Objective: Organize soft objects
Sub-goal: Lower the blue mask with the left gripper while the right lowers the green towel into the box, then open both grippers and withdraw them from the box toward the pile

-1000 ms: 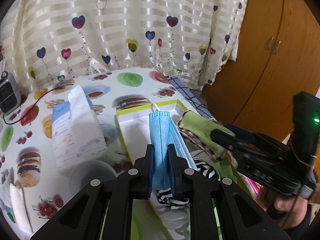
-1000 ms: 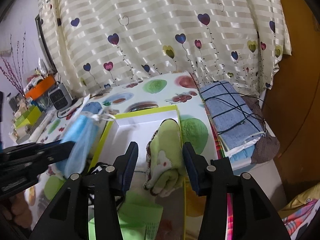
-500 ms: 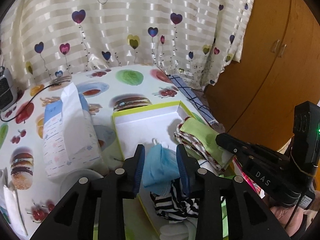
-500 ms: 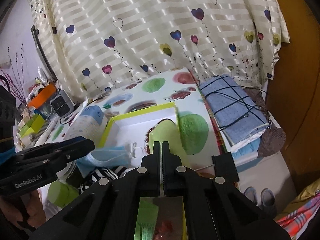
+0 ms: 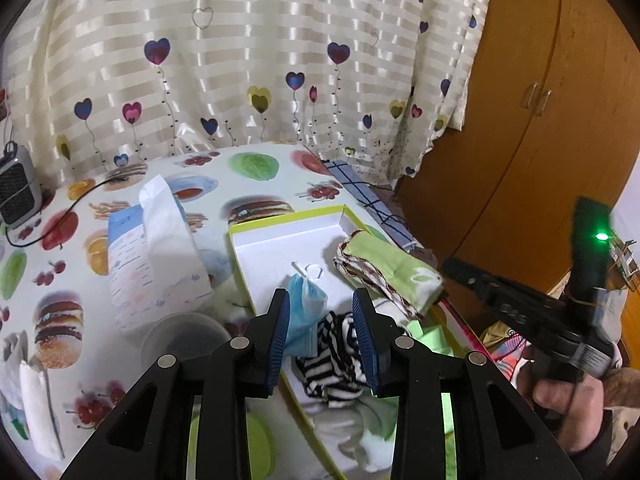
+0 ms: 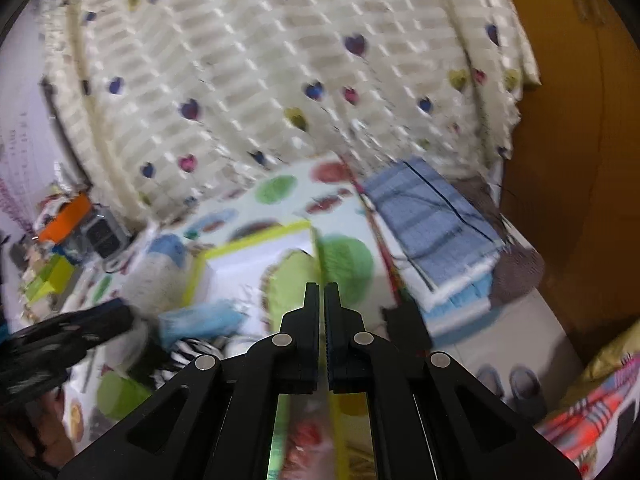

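A white box with a yellow-green rim (image 5: 276, 248) lies on the food-print tablecloth. Inside it a blue face mask (image 5: 306, 308) rests crumpled against a black-and-white striped cloth (image 5: 332, 356). My left gripper (image 5: 322, 320) hovers just above them, open, its blue pads apart and touching neither. A green cloth with a red-stitched edge (image 5: 384, 264) lies over the box's right rim. In the blurred right wrist view my right gripper (image 6: 322, 292) is shut with nothing between its fingers, just short of the green cloth (image 6: 288, 280). The mask (image 6: 200, 320) lies to its left.
A tissue pack (image 5: 152, 248) stands left of the box, with a clear round lid (image 5: 184, 336) in front of it. A small heater (image 5: 16, 192) sits far left. Folded blue checked cloth (image 6: 432, 224) lies at the table's right edge, beside a wooden wardrobe (image 5: 540, 120).
My left gripper opened and the blue mask dropped into the box. My right gripper let go of the green cloth, shut empty and is now swinging, which blurs its view.
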The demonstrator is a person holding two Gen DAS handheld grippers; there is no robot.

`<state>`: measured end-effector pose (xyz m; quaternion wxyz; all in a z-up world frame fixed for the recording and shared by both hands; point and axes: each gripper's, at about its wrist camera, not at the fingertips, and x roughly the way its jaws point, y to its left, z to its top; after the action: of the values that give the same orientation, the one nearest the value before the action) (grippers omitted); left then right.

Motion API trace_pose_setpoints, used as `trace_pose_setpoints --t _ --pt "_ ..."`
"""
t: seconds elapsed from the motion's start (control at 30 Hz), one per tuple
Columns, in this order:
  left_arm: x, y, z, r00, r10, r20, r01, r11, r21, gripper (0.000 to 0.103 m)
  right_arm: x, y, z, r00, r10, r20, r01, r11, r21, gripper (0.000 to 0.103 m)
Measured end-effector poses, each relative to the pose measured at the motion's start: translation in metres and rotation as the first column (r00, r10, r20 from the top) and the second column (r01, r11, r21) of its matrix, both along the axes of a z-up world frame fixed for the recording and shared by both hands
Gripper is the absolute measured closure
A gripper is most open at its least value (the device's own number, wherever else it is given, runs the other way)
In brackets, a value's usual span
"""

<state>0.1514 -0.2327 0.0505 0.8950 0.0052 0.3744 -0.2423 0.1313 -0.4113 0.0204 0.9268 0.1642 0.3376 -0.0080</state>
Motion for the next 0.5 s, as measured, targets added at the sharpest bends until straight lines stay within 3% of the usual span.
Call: trace_pose_setpoints --t 0.17,0.27,0.5 --pt "-0.010 0.010 0.003 1.000 0.004 0.002 -0.004 1.000 -0.005 0.072 0.012 0.007 -0.014 0.996 0.049 -0.068 -0.047 0.999 0.022 0.101" --pt "-0.013 0.015 0.003 1.000 0.007 0.002 -0.007 1.000 -0.007 0.072 0.015 0.016 -0.011 0.993 0.098 -0.061 -0.096 0.995 0.021 0.101" --pt "-0.022 0.028 0.012 1.000 0.011 0.016 -0.011 1.000 -0.020 0.072 0.001 0.027 0.007 0.995 0.100 -0.023 -0.100 0.995 -0.017 0.101"
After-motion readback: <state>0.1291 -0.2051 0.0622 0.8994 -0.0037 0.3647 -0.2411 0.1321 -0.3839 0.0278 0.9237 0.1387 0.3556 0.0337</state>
